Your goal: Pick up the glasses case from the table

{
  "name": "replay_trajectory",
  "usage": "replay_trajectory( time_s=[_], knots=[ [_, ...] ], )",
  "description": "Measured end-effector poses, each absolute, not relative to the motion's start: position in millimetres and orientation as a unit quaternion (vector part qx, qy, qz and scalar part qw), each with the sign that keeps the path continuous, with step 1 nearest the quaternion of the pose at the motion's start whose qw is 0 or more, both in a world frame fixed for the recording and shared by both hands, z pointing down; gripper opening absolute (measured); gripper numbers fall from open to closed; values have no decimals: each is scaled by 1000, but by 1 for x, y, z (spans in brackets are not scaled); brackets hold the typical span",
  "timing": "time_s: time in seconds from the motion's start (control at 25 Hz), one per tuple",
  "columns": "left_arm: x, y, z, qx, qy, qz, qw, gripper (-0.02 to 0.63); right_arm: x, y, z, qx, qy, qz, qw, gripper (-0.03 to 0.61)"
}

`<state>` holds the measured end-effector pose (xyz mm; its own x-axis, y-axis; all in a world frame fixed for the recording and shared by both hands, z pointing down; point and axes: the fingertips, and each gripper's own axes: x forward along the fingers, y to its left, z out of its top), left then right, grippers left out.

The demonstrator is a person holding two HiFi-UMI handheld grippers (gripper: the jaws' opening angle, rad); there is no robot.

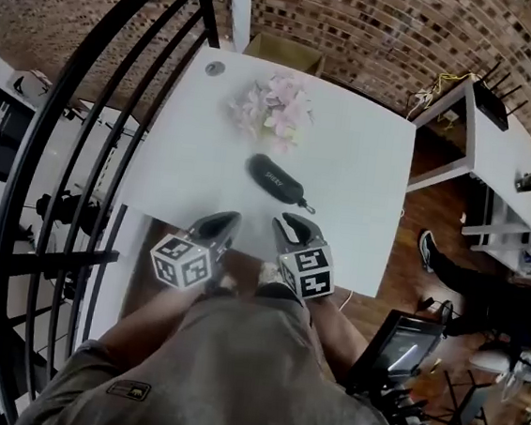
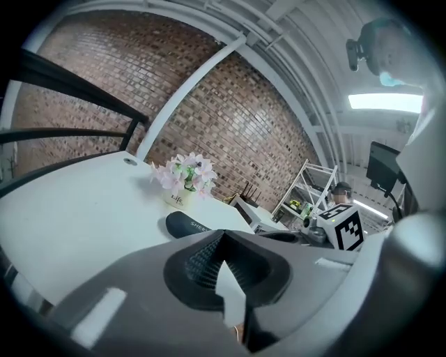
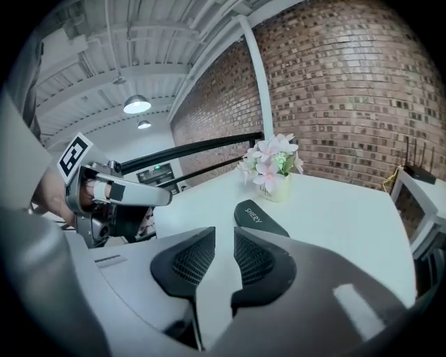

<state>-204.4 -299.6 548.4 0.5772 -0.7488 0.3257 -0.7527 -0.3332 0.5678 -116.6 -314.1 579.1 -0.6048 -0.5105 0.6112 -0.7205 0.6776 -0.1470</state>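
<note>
Probably light, stiff and slick, the black oblong glasses case (image 1: 276, 180) lies mid-way across the white counter (image 1: 364, 170), best pinched across its narrow width, with the right hand-held gripper (image 3: 224, 233) slightly spread and empty and the left hand-held gripper (image 2: 221, 234) pressed together.

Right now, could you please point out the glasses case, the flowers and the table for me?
glasses case (image 1: 275, 179): head view, middle of its black shell.
flowers (image 1: 275, 107): head view, centre of the pink blooms.
table (image 1: 364, 170): head view, bare white top right of the case.
</note>
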Motion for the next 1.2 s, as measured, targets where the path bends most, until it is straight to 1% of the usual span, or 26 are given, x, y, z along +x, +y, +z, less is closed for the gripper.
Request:
replay_trajectory(
  time_s=[0.12,0.28,0.4,0.52,0.6,0.8,0.96,1.2],
  knots=[
    [-208,-307,560,804,-471,9,364,1,-119,-336,592,329,-878,168,306,172],
    [-214,-312,574,785,-490,13,379,2,-129,-366,608,294,-882,116,351,237],
    [-217,-312,584,772,-502,15,389,2,-138,-382,625,264,-879,88,387,304],
    [-227,-314,589,758,-520,14,395,1,-148,-393,643,228,-875,62,424,352],
    [-236,-316,589,748,-531,12,397,1,-154,-398,654,208,-869,52,446,370],
    [-255,-314,593,724,-560,4,404,1,-160,-408,677,182,-855,42,484,389],
    [-263,-305,595,711,-573,1,408,0,-161,-409,688,174,-846,44,502,379],
    [-267,-302,594,705,-580,-1,408,0,-163,-409,689,169,-847,46,501,371]
  ],
)
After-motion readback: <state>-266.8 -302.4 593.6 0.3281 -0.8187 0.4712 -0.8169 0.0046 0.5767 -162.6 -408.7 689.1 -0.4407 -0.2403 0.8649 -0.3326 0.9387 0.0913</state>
